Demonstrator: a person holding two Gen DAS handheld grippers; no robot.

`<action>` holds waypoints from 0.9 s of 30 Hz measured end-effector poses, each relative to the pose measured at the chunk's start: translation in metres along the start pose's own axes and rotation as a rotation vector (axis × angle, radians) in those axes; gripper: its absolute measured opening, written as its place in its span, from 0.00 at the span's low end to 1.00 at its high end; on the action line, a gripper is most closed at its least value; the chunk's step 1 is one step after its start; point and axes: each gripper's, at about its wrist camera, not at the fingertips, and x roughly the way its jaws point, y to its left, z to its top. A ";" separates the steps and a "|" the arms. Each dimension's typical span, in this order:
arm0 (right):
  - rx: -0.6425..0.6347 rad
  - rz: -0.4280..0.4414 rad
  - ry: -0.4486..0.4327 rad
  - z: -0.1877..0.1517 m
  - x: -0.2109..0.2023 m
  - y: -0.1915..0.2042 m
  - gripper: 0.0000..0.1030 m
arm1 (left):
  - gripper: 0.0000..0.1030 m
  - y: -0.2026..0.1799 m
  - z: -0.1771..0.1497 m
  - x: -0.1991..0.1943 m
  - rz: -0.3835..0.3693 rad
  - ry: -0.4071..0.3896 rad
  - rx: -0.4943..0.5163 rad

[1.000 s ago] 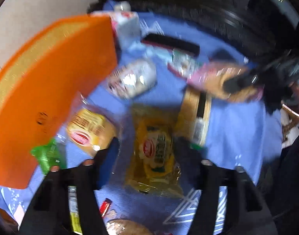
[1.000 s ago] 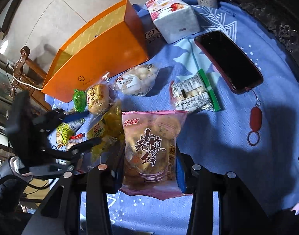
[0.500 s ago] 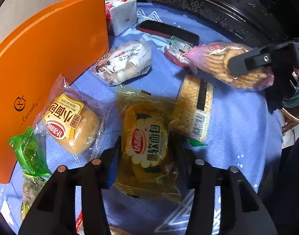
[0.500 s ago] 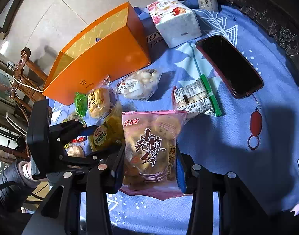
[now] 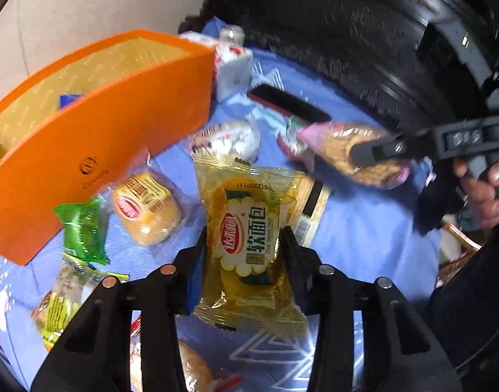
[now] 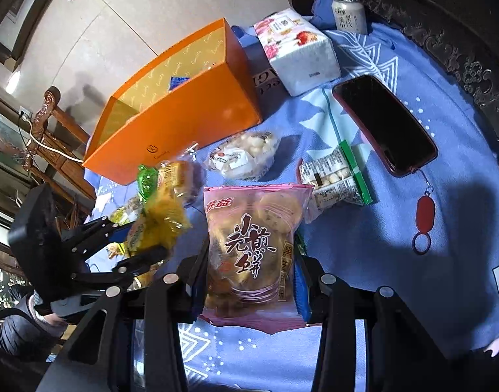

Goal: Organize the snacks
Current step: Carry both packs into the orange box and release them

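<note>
Pinching a yellow bread packet [image 5: 249, 238], the left gripper [image 5: 244, 245] has just been closing its jaws on it, clear of the blue cloth [image 5: 363, 238] and near the orange box [image 5: 96, 150]. Right gripper [image 6: 251, 261] clamps a pink cookie bag [image 6: 252, 245] above the cloth, 2 jaws pressed against its sides.

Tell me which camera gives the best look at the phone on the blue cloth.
The right wrist view. There the phone lies whole and sharp on the blue cloth, screen up, with its red strap charm in sight. In the left wrist view the phone is only a small, blurred dark bar beyond the snacks.
</note>
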 end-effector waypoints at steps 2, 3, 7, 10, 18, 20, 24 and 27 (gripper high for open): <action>-0.007 0.004 -0.010 0.001 -0.004 0.004 0.42 | 0.41 0.001 0.002 -0.016 0.006 -0.040 -0.025; -0.011 0.005 -0.016 0.002 -0.006 0.006 0.42 | 0.41 0.002 0.004 -0.021 0.008 -0.057 -0.037; -0.033 0.028 -0.048 0.010 -0.016 0.020 0.42 | 0.41 0.010 0.010 -0.060 0.039 -0.146 -0.098; -0.061 0.057 -0.075 0.024 -0.021 0.035 0.42 | 0.41 0.023 0.019 -0.086 0.066 -0.203 -0.143; -0.208 0.141 -0.219 0.099 -0.039 0.106 0.42 | 0.41 0.071 0.065 -0.139 0.199 -0.348 -0.229; -0.249 0.151 -0.244 0.121 -0.038 0.124 0.42 | 0.41 0.083 0.078 -0.141 0.235 -0.357 -0.231; -0.310 0.158 -0.285 0.162 -0.030 0.152 0.42 | 0.42 0.110 0.111 -0.142 0.304 -0.396 -0.254; -0.326 0.139 -0.326 0.187 -0.022 0.166 0.54 | 0.96 0.130 0.125 -0.141 0.456 -0.408 -0.314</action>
